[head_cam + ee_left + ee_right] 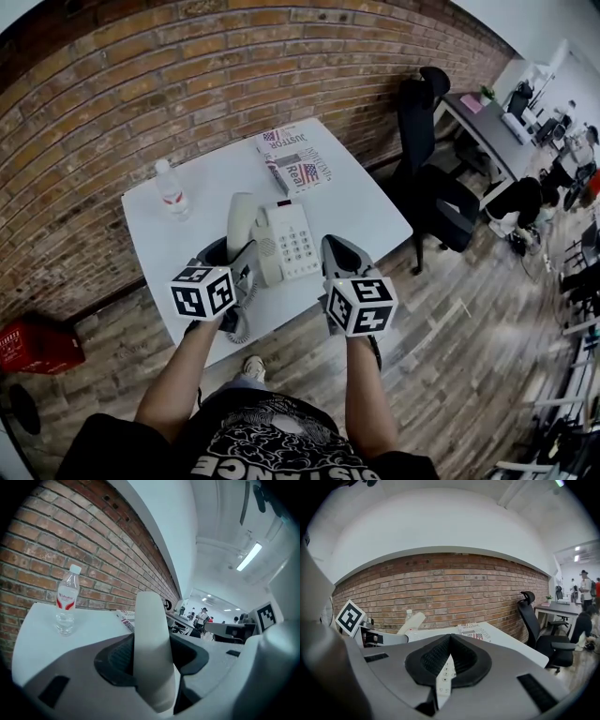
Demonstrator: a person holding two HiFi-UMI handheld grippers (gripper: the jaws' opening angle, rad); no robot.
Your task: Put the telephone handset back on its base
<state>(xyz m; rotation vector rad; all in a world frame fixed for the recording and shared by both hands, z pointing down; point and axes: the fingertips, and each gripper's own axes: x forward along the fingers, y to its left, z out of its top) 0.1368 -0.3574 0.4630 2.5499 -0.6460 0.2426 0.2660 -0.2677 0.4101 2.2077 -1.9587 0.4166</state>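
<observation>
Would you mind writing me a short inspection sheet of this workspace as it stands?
Surface: white table, mostly bare.
Job's things: handset lifted off the telephone base, not yet seated.
Clutter: water bottle upright; printed booklet at the far edge.
Grippers: left gripper shut on the handset; right gripper jaws together, empty, beside the base.
Cables: coiled cord at the near table edge.
Surroundings: brick wall; office chair; red crate on the floor.
</observation>
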